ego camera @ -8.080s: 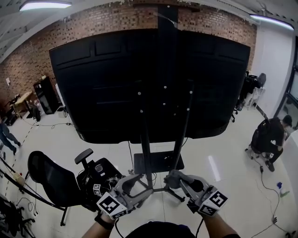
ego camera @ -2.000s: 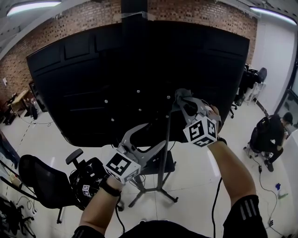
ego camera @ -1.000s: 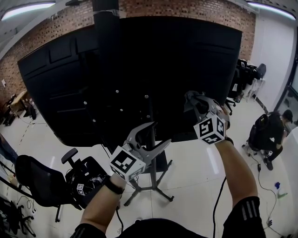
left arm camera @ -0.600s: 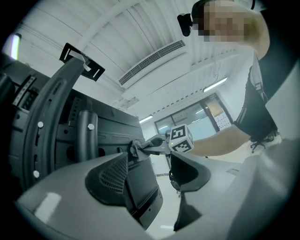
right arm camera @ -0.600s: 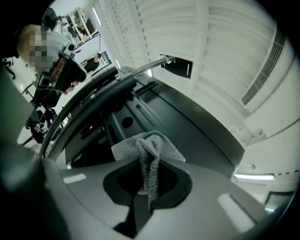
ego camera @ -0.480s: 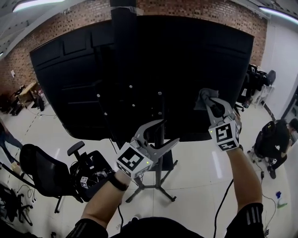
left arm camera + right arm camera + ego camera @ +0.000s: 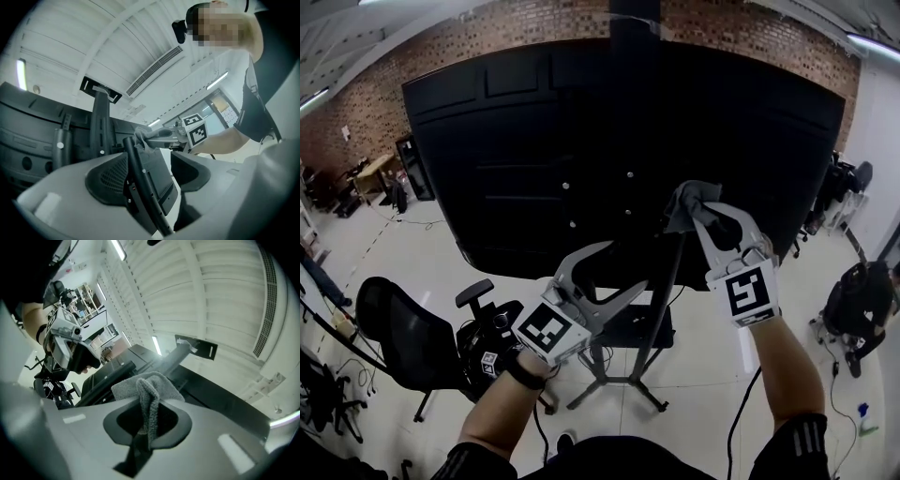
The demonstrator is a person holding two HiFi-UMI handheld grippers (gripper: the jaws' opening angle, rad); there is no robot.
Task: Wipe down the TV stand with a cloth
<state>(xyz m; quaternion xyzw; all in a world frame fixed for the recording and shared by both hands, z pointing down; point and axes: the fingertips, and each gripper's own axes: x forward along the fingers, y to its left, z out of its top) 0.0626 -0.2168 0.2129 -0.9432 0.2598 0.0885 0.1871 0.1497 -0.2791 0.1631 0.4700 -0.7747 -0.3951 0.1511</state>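
Note:
The TV stand's black upright pole [image 7: 664, 291] rises from a legged base [image 7: 623, 382] to the back of a large black TV [image 7: 581, 141]. My right gripper [image 7: 698, 208] is shut on a grey cloth [image 7: 684, 202], held high beside the pole just under the TV's lower edge. In the left gripper view the cloth [image 7: 140, 136] rests against the pole [image 7: 140, 187]. From the right gripper view the cloth [image 7: 147, 390] hangs folded between the closed jaws of that gripper [image 7: 146, 430]. Lower and to the left, my left gripper [image 7: 636, 264] is open, and the pole shows between its jaws without being clamped.
A small black shelf [image 7: 623, 328] sits low on the stand. A black office chair [image 7: 403, 347] with gear on it [image 7: 492, 361] stands at the lower left. A person [image 7: 862, 309] sits at the far right. Desks line the brick wall at the left.
My right gripper has carried the cloth leftwards from out beside the stand in to its pole. The left gripper has shifted sideways a little and is still open by the pole.

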